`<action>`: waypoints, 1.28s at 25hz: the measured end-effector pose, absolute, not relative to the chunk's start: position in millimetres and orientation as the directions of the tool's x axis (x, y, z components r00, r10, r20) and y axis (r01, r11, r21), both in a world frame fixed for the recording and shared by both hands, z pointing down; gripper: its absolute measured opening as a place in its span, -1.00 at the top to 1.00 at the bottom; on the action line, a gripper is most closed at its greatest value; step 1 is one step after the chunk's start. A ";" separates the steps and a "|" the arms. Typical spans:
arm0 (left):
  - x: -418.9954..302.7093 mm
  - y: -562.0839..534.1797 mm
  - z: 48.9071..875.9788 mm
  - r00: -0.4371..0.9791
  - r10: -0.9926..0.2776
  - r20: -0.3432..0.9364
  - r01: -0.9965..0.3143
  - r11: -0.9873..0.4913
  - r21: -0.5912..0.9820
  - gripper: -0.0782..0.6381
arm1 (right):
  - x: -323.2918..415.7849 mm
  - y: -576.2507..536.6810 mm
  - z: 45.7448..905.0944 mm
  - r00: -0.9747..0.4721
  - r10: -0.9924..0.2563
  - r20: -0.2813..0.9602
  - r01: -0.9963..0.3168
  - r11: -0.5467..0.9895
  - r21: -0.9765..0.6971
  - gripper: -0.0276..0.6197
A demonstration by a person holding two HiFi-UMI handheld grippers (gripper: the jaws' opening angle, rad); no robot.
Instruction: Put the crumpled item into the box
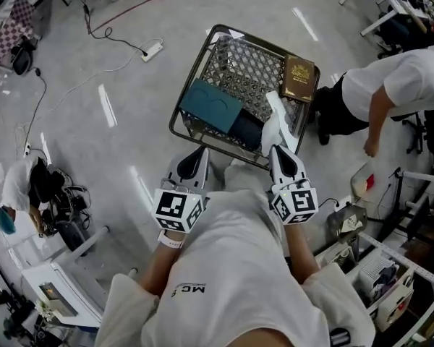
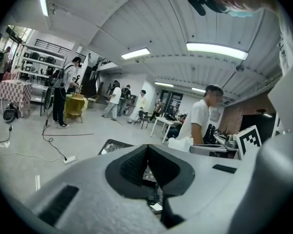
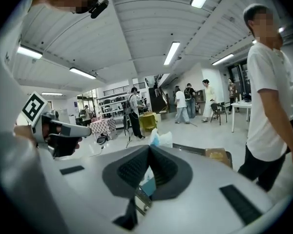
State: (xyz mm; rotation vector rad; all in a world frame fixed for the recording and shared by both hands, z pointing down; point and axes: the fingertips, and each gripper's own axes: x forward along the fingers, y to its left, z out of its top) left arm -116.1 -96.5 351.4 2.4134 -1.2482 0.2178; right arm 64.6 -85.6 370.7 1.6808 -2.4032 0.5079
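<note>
A wire basket (image 1: 202,49) stands on the floor in front of me in the head view. A white crumpled item (image 1: 278,125) sticks up at its near right side, also showing as a white crumpled item (image 2: 180,144) and a white crumpled item (image 3: 161,139). A flat brown box (image 1: 299,78) rests on the basket's far right corner. Inside lie a teal flat item (image 1: 210,105) and a dark blue item (image 1: 247,130). My left gripper (image 1: 200,152) and right gripper (image 1: 278,151) are held just short of the basket's near edge. Both are shut with nothing between the jaws.
A person in a white shirt (image 1: 398,85) bends over at the right, close to the basket. A power strip (image 1: 152,49) with cables lies on the floor at the far left. Another person (image 1: 18,186) crouches at the left. Shelving (image 1: 376,266) stands at the lower right.
</note>
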 end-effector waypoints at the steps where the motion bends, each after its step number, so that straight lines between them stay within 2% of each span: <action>1: -115.0 -97.4 353.6 0.591 -0.735 0.331 -0.805 -0.515 0.294 0.72 | 64.8 -86.2 373.3 -0.350 -0.875 0.334 -0.935 0.303 -0.184 0.86; 8: -101.6 -122.3 345.4 0.625 -0.719 0.303 -0.778 -0.546 0.311 0.72 | 77.1 -107.7 389.6 -0.326 -0.878 0.350 -0.944 0.287 -0.160 0.86; 18: -76.0 -130.7 390.1 0.618 -0.667 0.416 -0.786 -0.532 0.316 0.72 | 98.8 -137.2 485.6 -0.316 -0.803 0.505 -0.946 0.306 -0.104 0.87; 24: -68.6 -128.2 419.3 0.610 -0.659 0.440 -0.792 -0.525 0.311 0.72 | 89.1 -146.5 546.7 -0.306 -0.743 0.596 -0.916 0.399 0.027 0.87; 32: -67.1 -118.2 460.3 0.609 -0.621 0.494 -0.793 -0.490 0.362 0.72 | 70.6 -141.1 629.8 -0.252 -0.612 0.750 -0.799 0.568 0.196 0.86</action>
